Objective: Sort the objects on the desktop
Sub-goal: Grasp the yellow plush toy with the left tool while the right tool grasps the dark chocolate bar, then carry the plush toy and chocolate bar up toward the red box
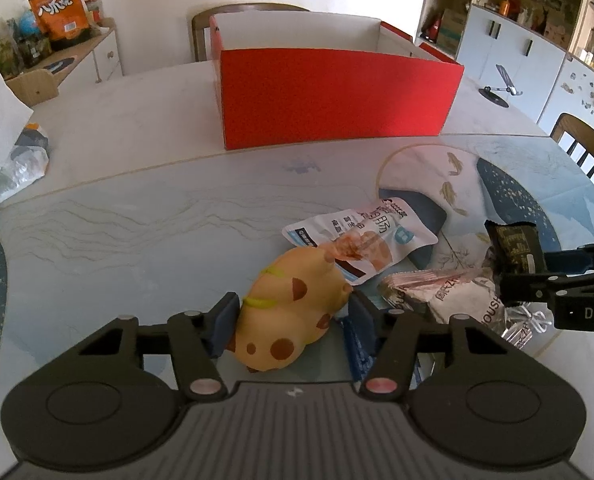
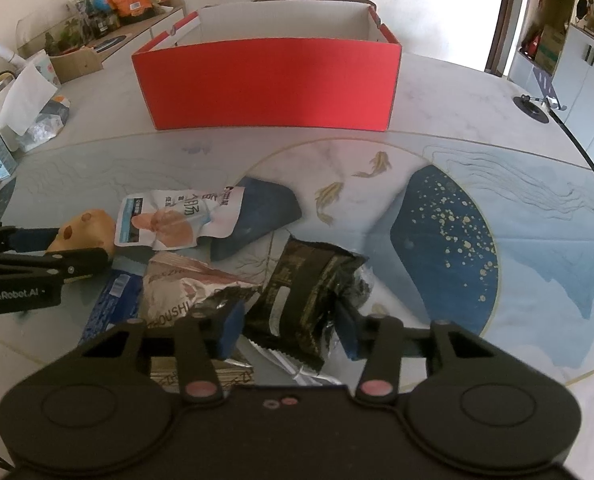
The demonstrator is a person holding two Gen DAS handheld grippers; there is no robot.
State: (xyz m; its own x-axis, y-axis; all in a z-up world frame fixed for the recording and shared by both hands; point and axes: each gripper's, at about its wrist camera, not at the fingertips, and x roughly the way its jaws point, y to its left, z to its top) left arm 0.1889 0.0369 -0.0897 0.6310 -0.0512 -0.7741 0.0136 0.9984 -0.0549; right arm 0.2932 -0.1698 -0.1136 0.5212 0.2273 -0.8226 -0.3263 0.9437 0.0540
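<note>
The left gripper (image 1: 293, 320) is clenched on the spotted yellow toy pig (image 1: 289, 312). The right gripper (image 2: 289, 320) is grasping a black snack packet (image 2: 305, 300). Both lie in the pile on the table mat (image 2: 497, 280), and the open red box (image 2: 269, 84) stands at 12 o'clock. The thin packet may slip when lifted, because only its crumpled edge is pinched. The white sausage pouch (image 1: 361, 240) touching the pig could be dragged along.

Spotted yellow toy (image 1: 289, 312) and black packet (image 2: 305, 300) lie before red box (image 1: 337, 96).

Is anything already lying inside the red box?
Cannot tell: only the white upper inner walls of the red box show; its floor is hidden.
</note>
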